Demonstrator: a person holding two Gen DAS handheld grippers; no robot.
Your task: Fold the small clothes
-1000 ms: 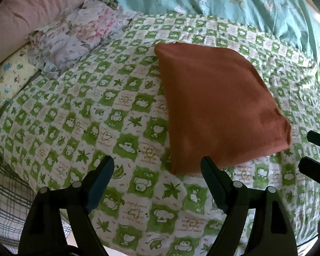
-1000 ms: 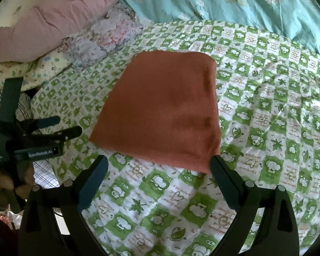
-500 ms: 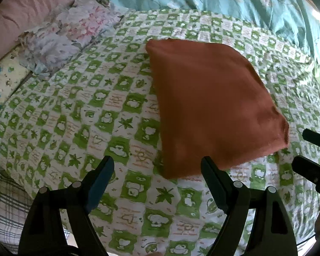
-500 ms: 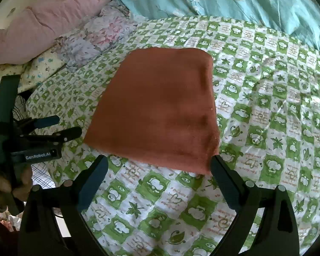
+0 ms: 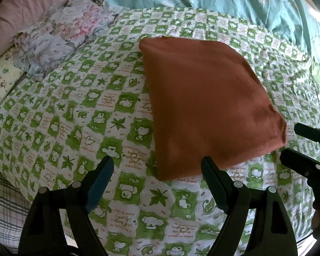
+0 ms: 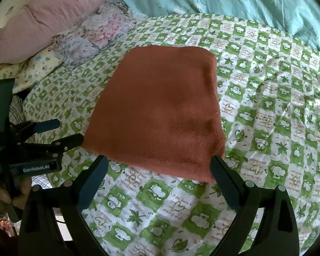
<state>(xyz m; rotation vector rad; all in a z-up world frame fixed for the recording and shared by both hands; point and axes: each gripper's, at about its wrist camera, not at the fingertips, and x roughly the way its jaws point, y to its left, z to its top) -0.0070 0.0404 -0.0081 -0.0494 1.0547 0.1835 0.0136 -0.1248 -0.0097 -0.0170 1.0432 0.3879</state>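
- Green-checked bedspread (image 6: 266, 111): open and flat to the right of the folded rust cloth (image 6: 160, 111) and along the near edge.
- Piled bedding, far left: pink quilt (image 6: 44, 21) and floral cloth (image 6: 91, 36) bound that side.
- Teal duvet (image 6: 234, 0): closes the far edge.
- Left gripper (image 6: 69, 131): just beside the cloth's near-left corner, narrowing that approach.

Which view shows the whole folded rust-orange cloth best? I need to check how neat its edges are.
The right wrist view: the folded rust-orange cloth sits centred there, all four edges visible apart from one near corner behind a fingertip. In the left wrist view the cloth sits off-centre and skewed, its near edge partly behind a finger.
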